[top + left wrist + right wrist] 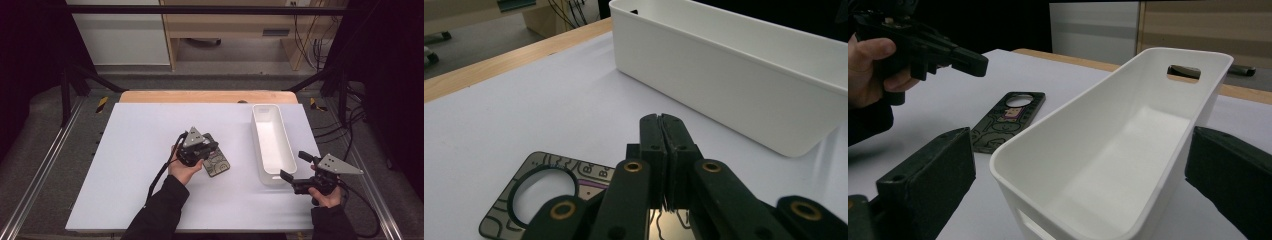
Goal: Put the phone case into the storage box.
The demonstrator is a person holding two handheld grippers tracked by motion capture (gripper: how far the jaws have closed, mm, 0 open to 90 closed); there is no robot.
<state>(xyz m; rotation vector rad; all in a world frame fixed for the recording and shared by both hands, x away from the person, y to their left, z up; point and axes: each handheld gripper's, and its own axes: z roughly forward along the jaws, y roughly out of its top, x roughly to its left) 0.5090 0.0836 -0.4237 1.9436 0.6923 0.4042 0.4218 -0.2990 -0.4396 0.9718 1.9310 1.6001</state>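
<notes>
Hovering my left claw point(212, 145) over the card point(216, 162) right now, jaws pressed together with nothing between them. The card sits flat on the table point(130, 150), directly under the claw and poking out past its tips. I'd call this the pickup step, not landed yet.

My right claw point(295, 166) is spread wide around the near end of the bin point(256, 135), with the walls between the jaws but not squeezed as far as I can tell.

The card's a thin, stiff-looking dark plate, glossy, with printed squiggles and a round hole at one end, door-hanger style. The bin is smooth white plastic, long and deep, with rounded corners and a handle slot.

Next I probably need to open up, tilt and catch an edge, because it lies dead flat.
</notes>
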